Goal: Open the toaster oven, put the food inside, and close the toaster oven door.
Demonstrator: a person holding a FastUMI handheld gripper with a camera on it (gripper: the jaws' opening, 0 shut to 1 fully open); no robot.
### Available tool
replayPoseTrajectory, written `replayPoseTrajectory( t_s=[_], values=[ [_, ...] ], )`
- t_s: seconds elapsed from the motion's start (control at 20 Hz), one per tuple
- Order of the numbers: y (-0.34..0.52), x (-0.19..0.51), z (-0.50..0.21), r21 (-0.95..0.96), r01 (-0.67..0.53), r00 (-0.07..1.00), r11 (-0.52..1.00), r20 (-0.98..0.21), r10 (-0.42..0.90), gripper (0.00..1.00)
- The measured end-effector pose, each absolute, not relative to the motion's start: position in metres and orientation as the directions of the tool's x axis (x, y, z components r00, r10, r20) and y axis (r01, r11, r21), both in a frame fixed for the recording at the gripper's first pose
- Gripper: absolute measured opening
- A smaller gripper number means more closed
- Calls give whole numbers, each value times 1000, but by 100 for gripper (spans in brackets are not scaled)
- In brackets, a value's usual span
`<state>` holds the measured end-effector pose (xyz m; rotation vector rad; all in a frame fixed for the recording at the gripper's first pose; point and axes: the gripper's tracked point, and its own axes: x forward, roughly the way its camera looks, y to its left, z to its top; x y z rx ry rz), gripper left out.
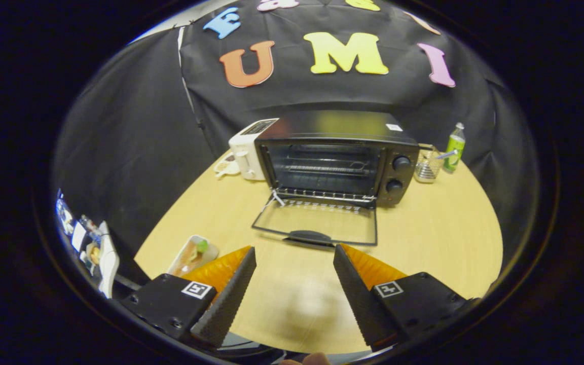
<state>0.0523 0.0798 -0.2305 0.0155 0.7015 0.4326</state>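
While door down: black toaster oven (340, 159)

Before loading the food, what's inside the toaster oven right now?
Through the open door, the toaster oven shows a wire rack with nothing visible on it. Its dark back corners can't be made out. The gripper is open, short of it.

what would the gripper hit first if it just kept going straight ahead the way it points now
Probably the handle of the toaster oven's lowered door, just beyond the open gripper, with bare table between. Depth is unclear; held higher, it might pass over into the oven cavity.
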Motion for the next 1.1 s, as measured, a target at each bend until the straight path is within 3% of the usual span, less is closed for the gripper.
replayPoseTrajectory(
  t_s=[0.3, 0.5, 0.8, 1.0, 1.1],
  values=[
    [146, 3, -254, 464, -388, 424, 796, -677, 601, 100],
    [199, -17, -282, 627, -298, 243, 720, -680, 692, 100],
    [243, -11, -305, 726, -159, 98, 669, -663, 742, 95],
    [256, -5, -315, 721, -151, 61, 676, -676, 735, 79],
    [258, -5, -317, 712, -149, 55, 687, -687, 724, 63]
  ],
)
